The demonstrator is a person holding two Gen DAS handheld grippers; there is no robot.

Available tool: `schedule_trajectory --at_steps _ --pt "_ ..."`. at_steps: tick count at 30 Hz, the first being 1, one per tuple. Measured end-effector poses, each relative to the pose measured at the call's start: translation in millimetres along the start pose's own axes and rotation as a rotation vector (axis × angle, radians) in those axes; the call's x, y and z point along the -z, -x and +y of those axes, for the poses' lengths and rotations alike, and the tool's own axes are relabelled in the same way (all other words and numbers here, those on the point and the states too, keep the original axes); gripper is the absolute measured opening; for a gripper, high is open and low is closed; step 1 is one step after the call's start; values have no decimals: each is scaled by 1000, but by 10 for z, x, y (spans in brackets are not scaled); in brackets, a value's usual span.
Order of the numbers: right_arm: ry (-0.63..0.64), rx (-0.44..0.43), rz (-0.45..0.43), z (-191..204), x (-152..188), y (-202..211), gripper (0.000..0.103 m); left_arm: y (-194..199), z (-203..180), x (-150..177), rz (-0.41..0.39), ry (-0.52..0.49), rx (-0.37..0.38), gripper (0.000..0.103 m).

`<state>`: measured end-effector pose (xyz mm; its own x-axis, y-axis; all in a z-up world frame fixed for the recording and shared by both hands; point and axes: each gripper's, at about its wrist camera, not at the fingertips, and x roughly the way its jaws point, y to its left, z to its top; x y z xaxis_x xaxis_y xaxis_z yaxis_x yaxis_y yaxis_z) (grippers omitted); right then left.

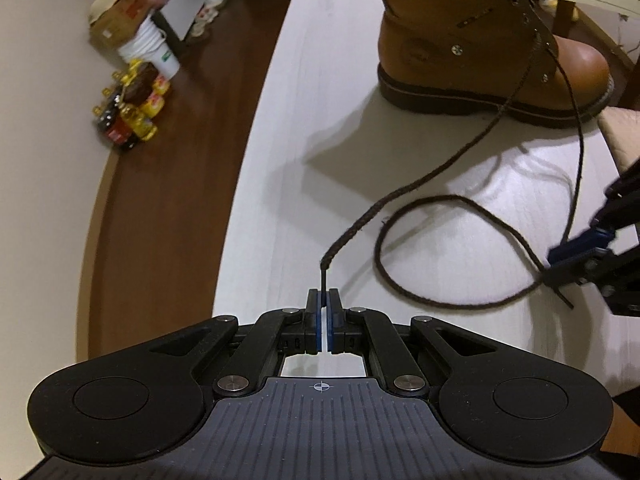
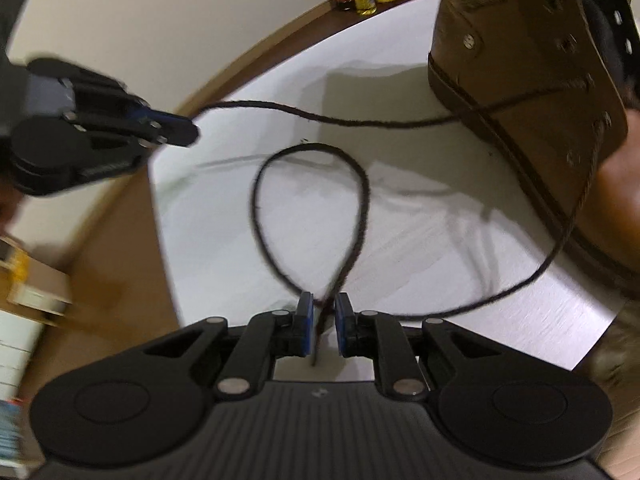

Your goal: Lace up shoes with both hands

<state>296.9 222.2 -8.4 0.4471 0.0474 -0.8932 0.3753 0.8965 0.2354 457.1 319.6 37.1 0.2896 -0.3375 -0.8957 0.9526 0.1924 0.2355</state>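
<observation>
The dark brown braided shoelace [image 1: 444, 178] runs from the eyelets of the tan leather boot [image 1: 480, 60], which stands on the white table [image 1: 280, 160], out toward both tools. The left hand-held gripper [image 1: 324, 300] is pinched together on one stiff lace tip, that strand stretching away toward the boot's front. The right hand-held gripper [image 2: 323, 312] has its fingers slightly apart around the crossing of a teardrop loop [image 2: 308, 216]; whether they grip it I cannot tell. The loop lies between the two grippers, nearer the right one, its long axis pointing away from that gripper.
</observation>
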Motion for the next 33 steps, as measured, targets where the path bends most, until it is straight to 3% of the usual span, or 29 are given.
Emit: schedule_trajectory --at_steps 2,5,7,11,15,17,22,28,33 --pt "16 25 -5 37 -3 -37 14 -33 13 14 0 4 9 2" --pt "56 26 5 85 -8 -45 4 -10 39 77 4 4 28 2" --pt "54 22 11 75 -20 -12 4 18 36 115 3 -3 45 7" --pt "135 33 1 -27 -47 408 3 110 -2 200 34 -36 135 10" --pt "342 56 14 -117 -78 883 4 309 -126 204 36 -108 170 12" --pt "458 86 18 -164 -90 1095 4 400 -186 151 5 -131 188 12" --pt "691 112 3 -294 -153 1388 4 759 -616 -299 -218 -280 311 12" --pt "947 88 -13 -470 -138 1495 4 839 -1122 -620 -324 -418 333 13" --pt "1138 20 -19 -612 -67 1575 4 906 -1544 -888 -412 -533 350 14"
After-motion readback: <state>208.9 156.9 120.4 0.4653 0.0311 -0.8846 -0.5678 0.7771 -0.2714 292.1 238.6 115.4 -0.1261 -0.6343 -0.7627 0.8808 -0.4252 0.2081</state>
